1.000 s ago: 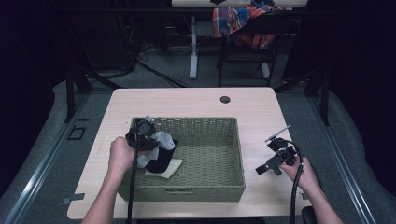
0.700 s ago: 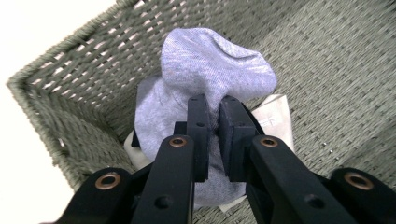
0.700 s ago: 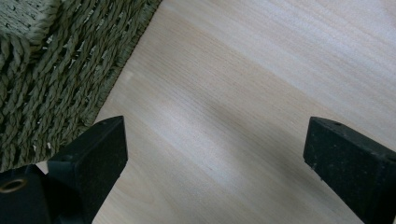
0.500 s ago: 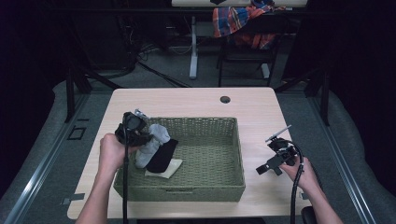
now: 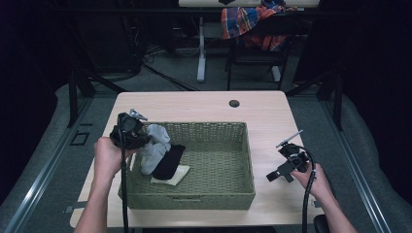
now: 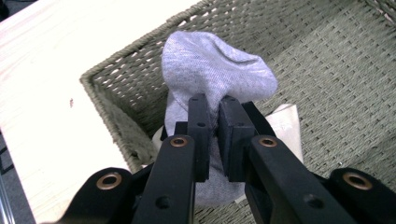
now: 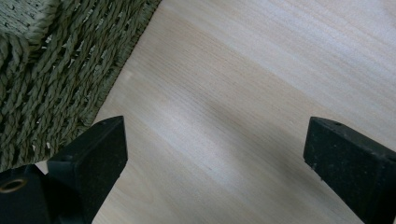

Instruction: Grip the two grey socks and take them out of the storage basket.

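The left gripper (image 5: 130,127) was positioned over the left rim of the rectangular green woven basket (image 5: 204,200), its jaws clamped on a light grey fabric sock (image 6: 212,63). A black sock (image 5: 168,162) and a cream cloth (image 5: 176,174) lay inside the basket beneath it. The right gripper (image 5: 284,167) hovered above the light wooden tabletop (image 5: 194,104), right of the basket, jaws wide apart.

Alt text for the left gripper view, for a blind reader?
The left gripper is shut on a grey sock, held over the corner of a green wicker basket. A pale cloth lies beneath, with the wooden table alongside.
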`<state>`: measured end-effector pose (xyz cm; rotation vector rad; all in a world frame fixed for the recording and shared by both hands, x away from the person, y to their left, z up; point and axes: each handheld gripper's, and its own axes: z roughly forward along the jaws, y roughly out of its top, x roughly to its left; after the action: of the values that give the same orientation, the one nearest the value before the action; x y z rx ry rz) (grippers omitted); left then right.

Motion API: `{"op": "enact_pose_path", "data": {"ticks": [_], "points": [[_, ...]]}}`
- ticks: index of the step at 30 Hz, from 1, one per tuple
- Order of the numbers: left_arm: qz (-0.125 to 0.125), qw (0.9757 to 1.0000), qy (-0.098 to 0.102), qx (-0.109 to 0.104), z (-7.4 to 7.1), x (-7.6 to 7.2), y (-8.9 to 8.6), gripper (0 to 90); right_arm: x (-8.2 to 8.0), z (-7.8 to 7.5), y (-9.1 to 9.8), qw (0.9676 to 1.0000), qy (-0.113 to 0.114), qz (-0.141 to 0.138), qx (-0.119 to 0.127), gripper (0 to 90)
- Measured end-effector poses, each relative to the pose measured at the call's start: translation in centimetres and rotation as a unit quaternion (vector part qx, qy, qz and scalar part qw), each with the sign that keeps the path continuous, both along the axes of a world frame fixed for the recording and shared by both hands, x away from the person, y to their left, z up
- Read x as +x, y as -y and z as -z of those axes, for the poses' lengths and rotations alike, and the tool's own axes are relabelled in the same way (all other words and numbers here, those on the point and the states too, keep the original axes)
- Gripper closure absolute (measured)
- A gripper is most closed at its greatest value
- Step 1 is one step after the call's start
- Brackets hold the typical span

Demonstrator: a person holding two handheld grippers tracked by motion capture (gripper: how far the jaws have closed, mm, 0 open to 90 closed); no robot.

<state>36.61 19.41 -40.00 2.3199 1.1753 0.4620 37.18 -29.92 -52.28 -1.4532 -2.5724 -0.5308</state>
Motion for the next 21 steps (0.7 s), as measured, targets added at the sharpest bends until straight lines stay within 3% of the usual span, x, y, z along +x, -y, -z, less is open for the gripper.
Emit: {"op": "enact_pose_path", "data": {"ticks": [13, 21], "points": [[-0.035, 0.9990, 0.023, -0.013, -1.4, -0.6, -2.6, 84.8, 0.1, 0.0, 0.1, 1.0000, -0.003, -0.003, -0.004, 6.0], [-0.074, 0.9966, 0.034, -0.010, -1.8, -0.9, -5.0, 84.8, -0.1, 0.0, 0.0, 1.0000, -0.002, 0.003, 0.001, 5.9]]}}
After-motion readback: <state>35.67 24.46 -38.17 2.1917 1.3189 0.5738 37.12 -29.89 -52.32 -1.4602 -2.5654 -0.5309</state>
